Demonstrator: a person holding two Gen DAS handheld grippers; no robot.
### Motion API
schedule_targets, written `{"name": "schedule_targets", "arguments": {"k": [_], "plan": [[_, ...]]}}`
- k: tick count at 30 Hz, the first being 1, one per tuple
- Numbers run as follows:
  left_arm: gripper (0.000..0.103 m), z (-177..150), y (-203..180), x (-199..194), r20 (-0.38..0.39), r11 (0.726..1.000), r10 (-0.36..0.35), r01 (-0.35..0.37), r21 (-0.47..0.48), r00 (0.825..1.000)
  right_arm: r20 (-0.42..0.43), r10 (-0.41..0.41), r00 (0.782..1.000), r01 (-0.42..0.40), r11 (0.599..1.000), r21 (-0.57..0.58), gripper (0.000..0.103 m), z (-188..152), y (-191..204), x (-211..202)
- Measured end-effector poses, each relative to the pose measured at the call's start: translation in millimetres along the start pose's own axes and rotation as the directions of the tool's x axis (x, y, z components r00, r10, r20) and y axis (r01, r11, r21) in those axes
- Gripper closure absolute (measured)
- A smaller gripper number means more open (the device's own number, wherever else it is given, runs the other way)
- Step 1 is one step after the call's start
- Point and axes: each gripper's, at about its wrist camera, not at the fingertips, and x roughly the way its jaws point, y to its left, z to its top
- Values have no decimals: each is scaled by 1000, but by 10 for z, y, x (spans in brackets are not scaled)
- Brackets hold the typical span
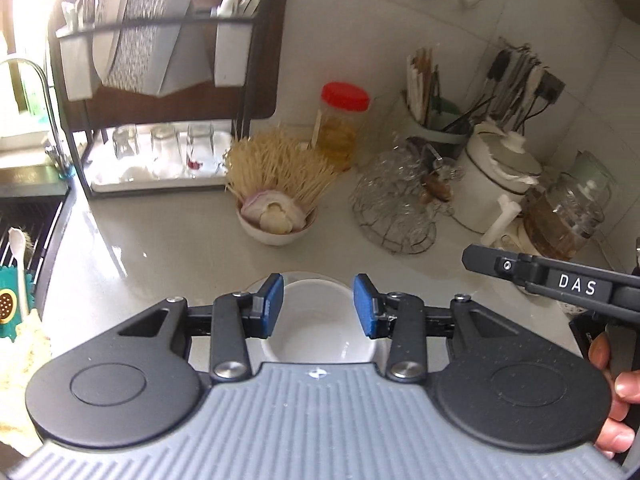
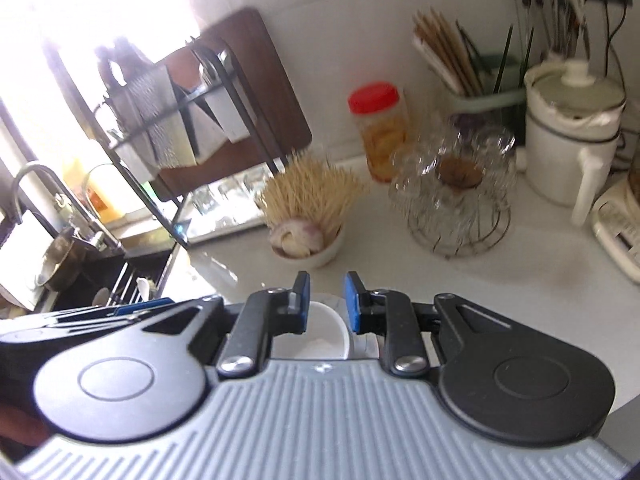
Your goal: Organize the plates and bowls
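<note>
Left wrist view: we saw the left hand-held gripper [image 1: 319, 306] poised with its blue pads [image 1: 274, 304] spread apart, holding nothing, directly above a white bowl [image 1: 318, 328] that stood on the pale tabletop [image 1: 168, 240]. The bowl's rim showed between and below the pads; whether they touched it we could not tell. Beyond the white bowl sat a small bowl [image 1: 276, 220] of garlic and onion pieces with a bundle of toothpicks [image 1: 276, 164] standing in it. To the right of that small bowl stood a wire basket [image 1: 400, 204] of clear glassware, and behind it a red-lidded jar [image 1: 340, 124]. Well to the left of the small bowl rose the black dish rack [image 1: 160, 80], drinking glasses [image 1: 164, 148] lined up on its lower tray. From the right wrist view, we saw the right hand-held gripper [image 2: 327, 304] with its jaws also apart and empty, hovering over the same white bowl [image 2: 320, 336], which sat partly hidden under the left finger. The sink faucet [image 2: 44, 192] curved at far left of the rack.
</note>
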Motion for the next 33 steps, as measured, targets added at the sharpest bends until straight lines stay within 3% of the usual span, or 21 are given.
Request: {"name": "schedule_targets", "arguments": {"k": [7, 20, 24, 26, 27, 28, 33], "plan": [[59, -200, -282, -522, 81, 1000, -19, 19, 1, 997, 75, 21, 997, -19, 999, -35, 80, -187, -6, -519], [58, -818, -493, -1286, 102, 999, 50, -49, -10, 994, 133, 29, 991, -21, 998, -60, 80, -681, 10, -1286], [49, -981, -506, -1430, 99, 998, 57, -56, -13, 993, 142, 18, 990, -7, 997, -78, 80, -799, 29, -1431], [48, -1053, -516, -1487, 103, 999, 52, -51, -4, 993, 146, 5, 989, 8, 996, -85, 71, -851, 23, -1479], [48, -1088, -517, -1510, 102, 999, 52, -52, -5, 993, 149, 9, 989, 3, 997, -80, 58, -871, 14, -1499], [47, -1121, -520, -1539, 104, 999, 51, -50, -9, 993, 152, 16, 988, -5, 997, -71, 53, -896, -2, -1525], [40, -1244, -534, -1624, 108, 999, 51, -51, 2, 993, 161, 7, 987, 4, 998, -69, 53, -999, -5, -1593]]}}
